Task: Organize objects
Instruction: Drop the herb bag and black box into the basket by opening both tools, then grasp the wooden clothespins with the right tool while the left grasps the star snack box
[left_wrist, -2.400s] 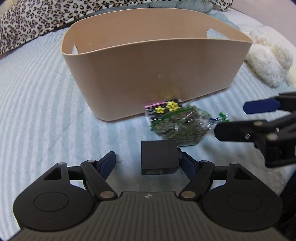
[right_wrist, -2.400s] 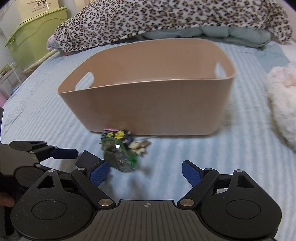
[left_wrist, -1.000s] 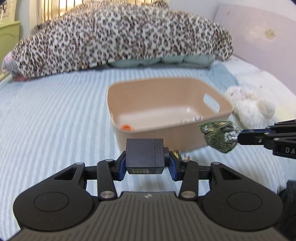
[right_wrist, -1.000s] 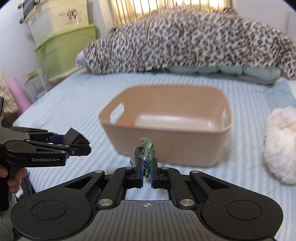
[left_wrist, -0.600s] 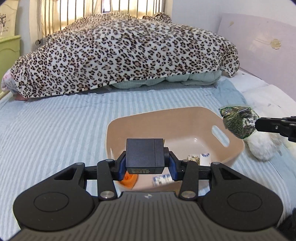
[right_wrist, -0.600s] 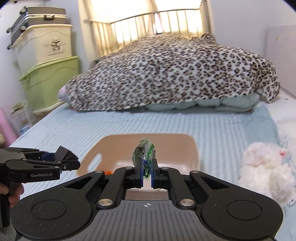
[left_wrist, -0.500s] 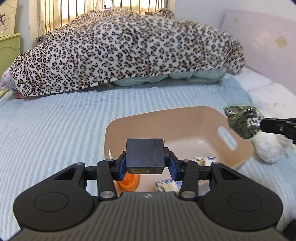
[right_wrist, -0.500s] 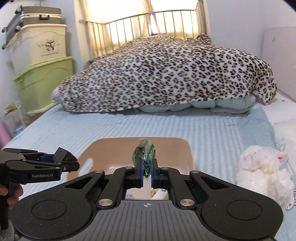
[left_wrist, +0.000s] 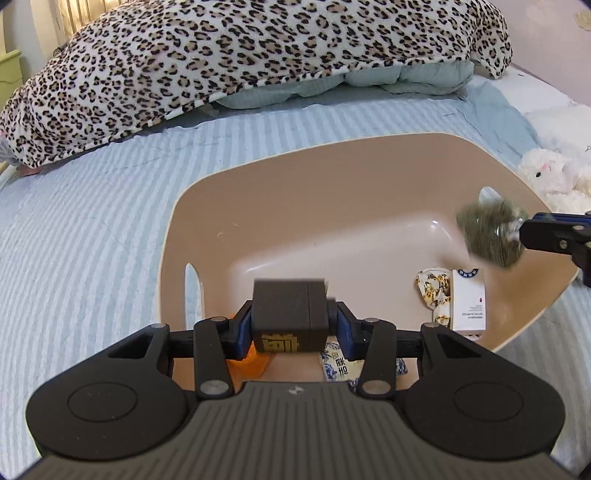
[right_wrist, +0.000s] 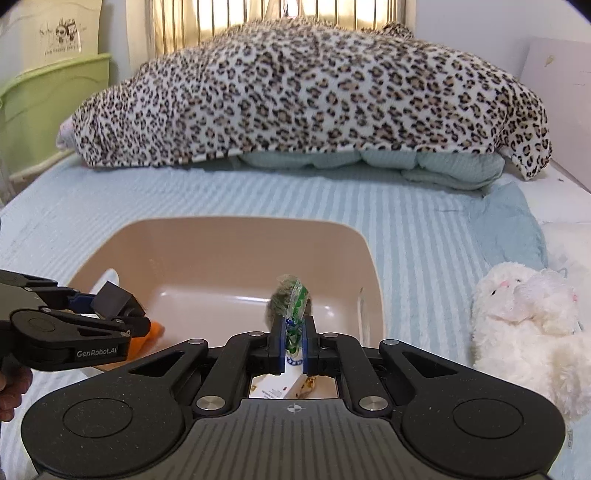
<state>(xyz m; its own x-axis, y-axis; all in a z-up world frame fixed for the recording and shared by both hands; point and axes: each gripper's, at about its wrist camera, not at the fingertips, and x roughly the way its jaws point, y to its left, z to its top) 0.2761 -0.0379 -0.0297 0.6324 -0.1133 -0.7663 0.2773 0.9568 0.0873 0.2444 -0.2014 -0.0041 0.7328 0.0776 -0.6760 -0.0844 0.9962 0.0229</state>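
My left gripper was closed on a black box with gold lettering, low in the centre of the left wrist view, held above the near end of the beige basket; my right gripper was clamped on the crimped edge of a green packet, at the lower centre of the right wrist view, over the basket's interior; the packet appeared blurred at the right edge of the left wrist view; inside the basket lay a white carton, a floral pouch, an orange object and a blue-printed sachet; a white plush toy sat on the striped bedspread at right; a leopard blanket filled the upper frame.
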